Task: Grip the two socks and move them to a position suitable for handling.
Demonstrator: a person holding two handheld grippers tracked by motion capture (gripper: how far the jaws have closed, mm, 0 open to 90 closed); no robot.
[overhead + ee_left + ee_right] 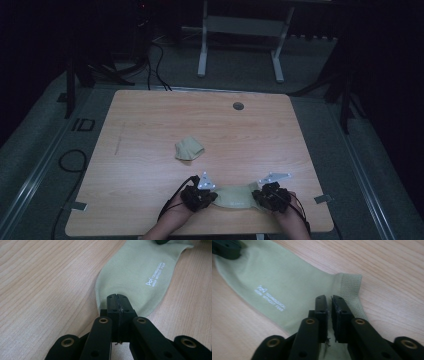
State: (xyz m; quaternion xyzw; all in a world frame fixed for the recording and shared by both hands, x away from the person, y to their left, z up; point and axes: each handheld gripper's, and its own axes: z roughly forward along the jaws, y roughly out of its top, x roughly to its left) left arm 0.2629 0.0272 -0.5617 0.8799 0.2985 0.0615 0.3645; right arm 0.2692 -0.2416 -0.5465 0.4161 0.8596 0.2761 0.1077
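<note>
My left hand-held gripper (117, 297) pinched one end of the flat sock (140, 272), my right hand-held gripper (329, 300) stood slightly apart over its cuff, and a second, folded sock (189, 149) lay on the desk (150, 120).

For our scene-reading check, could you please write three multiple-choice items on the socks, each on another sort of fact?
1. Where does the folded sock lie?
A. mid-table
B. on the floor
C. at the far edge

2. What colour is the flat sock?
A. red
B. pale green
C. black

3. How is the left claw?
A. wide open
B. shut on the flat sock's end
C. lifted off the table

Answers: 1 A, it sits on the wooden table beyond both hands. 2 B, seen in both gripper views. 3 B, its jaws meet over the fabric.
</note>
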